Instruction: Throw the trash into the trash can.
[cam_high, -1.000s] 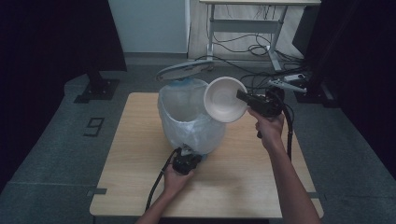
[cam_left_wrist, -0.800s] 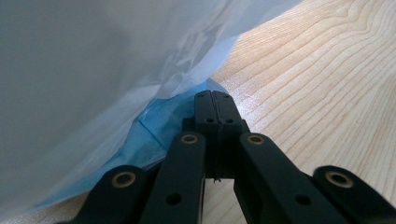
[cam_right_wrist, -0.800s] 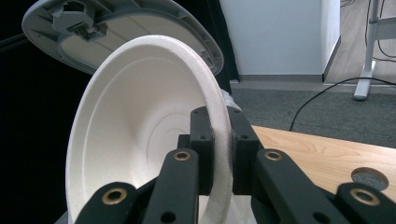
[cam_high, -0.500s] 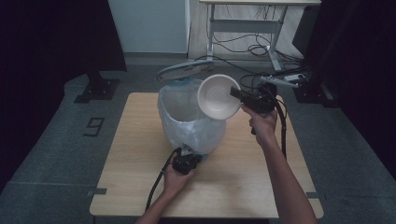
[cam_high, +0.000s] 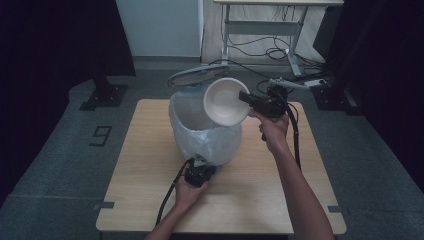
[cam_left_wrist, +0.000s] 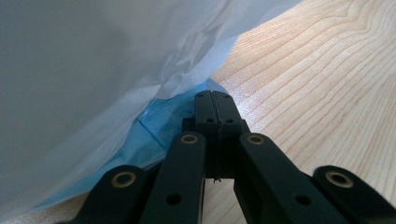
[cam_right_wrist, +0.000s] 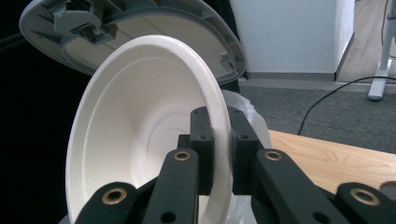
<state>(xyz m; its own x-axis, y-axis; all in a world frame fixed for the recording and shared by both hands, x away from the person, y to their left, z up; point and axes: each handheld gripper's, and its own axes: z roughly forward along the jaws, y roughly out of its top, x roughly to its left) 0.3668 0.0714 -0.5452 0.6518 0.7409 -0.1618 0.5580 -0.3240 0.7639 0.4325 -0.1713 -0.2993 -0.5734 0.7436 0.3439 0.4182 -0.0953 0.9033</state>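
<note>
A white foam bowl (cam_high: 225, 101) hangs tipped on its side over the open mouth of a bin lined with a translucent bag (cam_high: 205, 132). My right gripper (cam_high: 248, 100) is shut on the bowl's rim (cam_right_wrist: 219, 126), with one jaw inside and one outside the rim. The bin's grey lid (cam_high: 197, 77) stands raised behind the bowl (cam_right_wrist: 140, 154). Low at the bin's near side, my left gripper (cam_high: 201, 165) is shut on the blue and white bag plastic (cam_left_wrist: 159, 116) against the wooden table (cam_left_wrist: 327, 93).
The bin stands at the far middle of the wooden table (cam_high: 145, 165). Beyond the table are a desk frame (cam_high: 260, 30) with cables on the floor and a power strip (cam_high: 295, 82). Dark curtains close both sides.
My right gripper has carried the bowl leftward, from beside the bin's right rim to over its open mouth. The left gripper has stayed put on the bag.
</note>
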